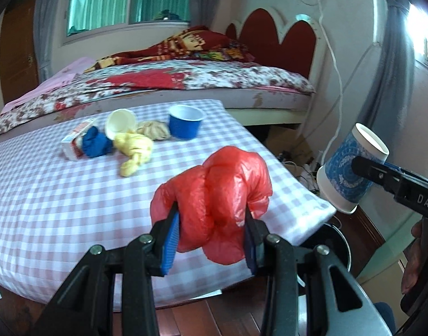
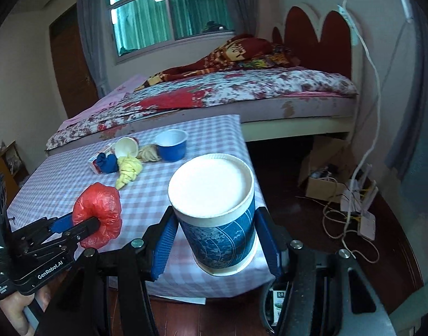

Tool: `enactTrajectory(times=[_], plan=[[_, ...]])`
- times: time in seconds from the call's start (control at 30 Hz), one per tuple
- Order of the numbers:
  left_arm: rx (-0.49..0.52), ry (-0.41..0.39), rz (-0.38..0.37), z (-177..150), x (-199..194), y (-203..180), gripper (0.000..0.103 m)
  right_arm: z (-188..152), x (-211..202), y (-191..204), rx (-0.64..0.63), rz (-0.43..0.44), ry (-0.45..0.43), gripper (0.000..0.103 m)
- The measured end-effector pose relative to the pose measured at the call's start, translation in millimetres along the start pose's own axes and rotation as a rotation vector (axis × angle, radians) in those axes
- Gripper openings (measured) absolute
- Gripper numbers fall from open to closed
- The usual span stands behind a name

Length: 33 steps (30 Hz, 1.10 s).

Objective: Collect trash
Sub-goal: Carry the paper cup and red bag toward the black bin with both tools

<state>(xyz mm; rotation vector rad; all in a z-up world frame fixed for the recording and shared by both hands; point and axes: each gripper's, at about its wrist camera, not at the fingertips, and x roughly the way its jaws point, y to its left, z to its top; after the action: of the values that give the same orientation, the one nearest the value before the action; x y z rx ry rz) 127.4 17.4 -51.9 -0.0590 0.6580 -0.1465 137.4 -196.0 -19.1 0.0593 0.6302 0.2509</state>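
Observation:
My left gripper (image 1: 211, 215) is shut on a crumpled red plastic bag (image 1: 214, 196), held above the near right part of the checked table (image 1: 60, 210). My right gripper (image 2: 216, 232) is shut on a blue-patterned paper cup (image 2: 214, 212), tilted with its white mouth facing away, past the table's right corner. The cup (image 1: 351, 168) and right gripper (image 1: 359, 165) also show at the right of the left wrist view. In the right wrist view the left gripper (image 2: 85, 224) and red bag (image 2: 99, 215) are at lower left. The far side of the table holds more trash.
On the table lie a small blue cup (image 1: 186, 124), a tipped white cup (image 1: 120, 123), a yellow bag (image 1: 135, 148), a blue bag (image 1: 96, 145), a carton (image 1: 71, 145) and a beige wad (image 1: 153, 130). A dark round container (image 1: 334, 240) sits below the table corner. Bed (image 1: 186, 81) behind; box and cables (image 2: 340, 190) on the floor.

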Motion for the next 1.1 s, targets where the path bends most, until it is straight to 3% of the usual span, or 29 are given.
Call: enactTrajectory(times=[0.43,0.83,1.1], plan=[[0.082,0.028,-0.108,-7.8,12.1,-78.1,0.04,-32.1,-32.7,-71.7,0.094,-0.096,0.011,0.058],[0.154,0.107,-0.216,-30.1,36.9,-153.3,0.04,-63.8,-53.8,-132.0,0.174,-0.177,0.045,0.058],[0.192,0.17,-0.263,-45.4,61.1,-194.3,0.04,-84.5,-47.2,-167.4,0.223,-0.199,0.09,0.058]])
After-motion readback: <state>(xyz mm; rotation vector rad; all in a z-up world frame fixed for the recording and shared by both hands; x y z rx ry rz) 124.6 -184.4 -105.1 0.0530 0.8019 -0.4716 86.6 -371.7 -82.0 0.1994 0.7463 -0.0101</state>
